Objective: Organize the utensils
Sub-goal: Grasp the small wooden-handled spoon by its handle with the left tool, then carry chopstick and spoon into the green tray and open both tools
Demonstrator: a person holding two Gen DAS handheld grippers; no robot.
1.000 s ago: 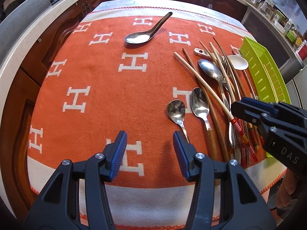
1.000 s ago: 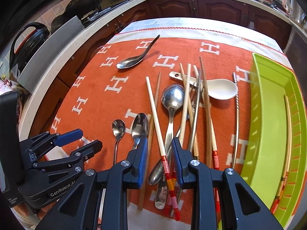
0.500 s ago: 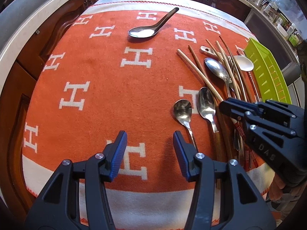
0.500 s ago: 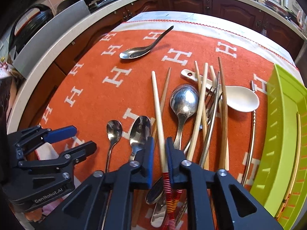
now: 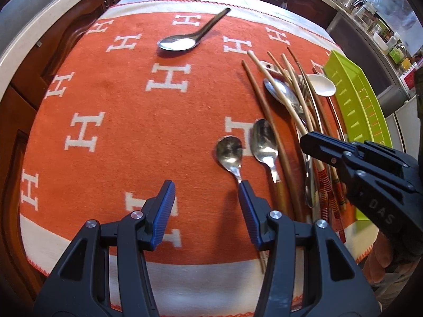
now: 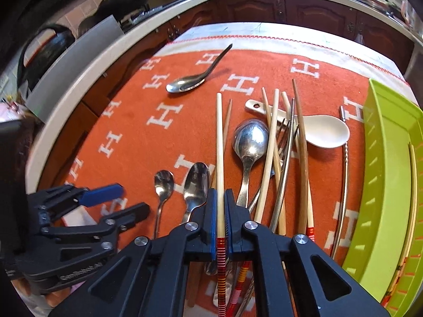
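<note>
My right gripper (image 6: 220, 194) is shut on a pale bamboo chopstick (image 6: 219, 142) with a red striped end, clamped near that end. The same gripper (image 5: 304, 138) shows at the right of the left wrist view over the utensil pile. The pile holds more chopsticks (image 6: 301, 142), a large steel spoon (image 6: 249, 140), a white ceramic spoon (image 6: 325, 130) and two small spoons (image 6: 195, 182). My left gripper (image 5: 206, 187) hangs open over the orange cloth with nothing between its fingers, its right finger just above the smallest spoon's (image 5: 229, 150) handle. A green tray (image 6: 383, 185) lies at the right, one chopstick (image 6: 412, 185) in it.
A dark soup spoon (image 5: 185, 41) lies alone at the far side of the orange blanket (image 5: 119, 100) with white H marks. Wooden cabinets and a pale counter edge (image 6: 79, 79) run along the left. A person's fingers (image 5: 378, 256) show under the right gripper.
The right gripper's jaws have drawn together onto the striped chopstick. The left gripper has stayed open and hardly moved.
</note>
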